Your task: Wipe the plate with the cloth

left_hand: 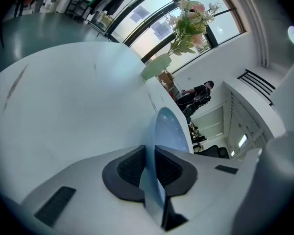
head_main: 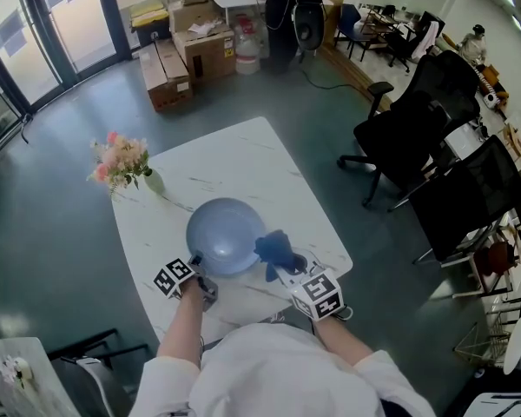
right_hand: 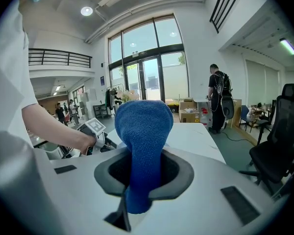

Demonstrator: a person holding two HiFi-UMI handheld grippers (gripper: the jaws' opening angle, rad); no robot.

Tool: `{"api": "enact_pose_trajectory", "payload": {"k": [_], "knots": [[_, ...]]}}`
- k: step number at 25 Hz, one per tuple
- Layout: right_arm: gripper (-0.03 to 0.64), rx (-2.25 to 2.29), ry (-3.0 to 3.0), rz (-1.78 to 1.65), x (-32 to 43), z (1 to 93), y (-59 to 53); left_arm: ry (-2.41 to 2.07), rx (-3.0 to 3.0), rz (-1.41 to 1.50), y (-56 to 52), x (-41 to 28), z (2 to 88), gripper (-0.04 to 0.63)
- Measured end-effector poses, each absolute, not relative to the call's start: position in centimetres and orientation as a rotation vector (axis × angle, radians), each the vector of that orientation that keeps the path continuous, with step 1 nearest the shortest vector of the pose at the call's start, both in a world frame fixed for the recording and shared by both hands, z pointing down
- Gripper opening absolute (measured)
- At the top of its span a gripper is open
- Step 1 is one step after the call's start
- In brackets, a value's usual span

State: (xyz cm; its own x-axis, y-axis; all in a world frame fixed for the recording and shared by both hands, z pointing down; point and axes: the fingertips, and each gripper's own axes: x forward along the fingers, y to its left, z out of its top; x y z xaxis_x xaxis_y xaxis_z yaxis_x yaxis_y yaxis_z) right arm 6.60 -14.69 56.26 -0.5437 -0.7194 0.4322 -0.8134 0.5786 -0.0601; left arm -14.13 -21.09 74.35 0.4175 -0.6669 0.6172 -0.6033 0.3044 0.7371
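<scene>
Left tool (left_hand: 149, 169) pinches plate (head_main: 224, 235) rim; right tool (right_hand: 143, 173) pinches cloth (head_main: 276, 250). Hard push from cloth could slip plate out onto desk (head_main: 243, 159).

A white worktop (head_main: 243, 159) with faint grey veining carries a pale green vase (head_main: 154, 182) of pink flowers (head_main: 120, 159) near its left edge. Beyond it, on the grey-green floor (head_main: 61, 241), sit cardboard boxes (head_main: 204, 50) (some open), with a standing person (head_main: 282, 11) just beside them. Black office chairs (head_main: 412, 133) crowd the right. Glass doors (head_main: 35, 33) line the upper left.
</scene>
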Motion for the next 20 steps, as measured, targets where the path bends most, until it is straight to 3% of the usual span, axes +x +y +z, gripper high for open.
{"api": "enact_pose_trajectory", "payload": {"k": [17, 20], "knots": [[0.084, 1.215, -2.461, 0.367, 6.1, 56.38, -14.28, -1.281, 1.374, -0.021, -21.09, -14.36, 75.11, 0.057], [0.084, 1.205, -2.465, 0.368, 5.9, 56.39, -14.27, -1.278, 1.388, -0.049, -21.23, -14.46, 74.73, 0.128]]}}
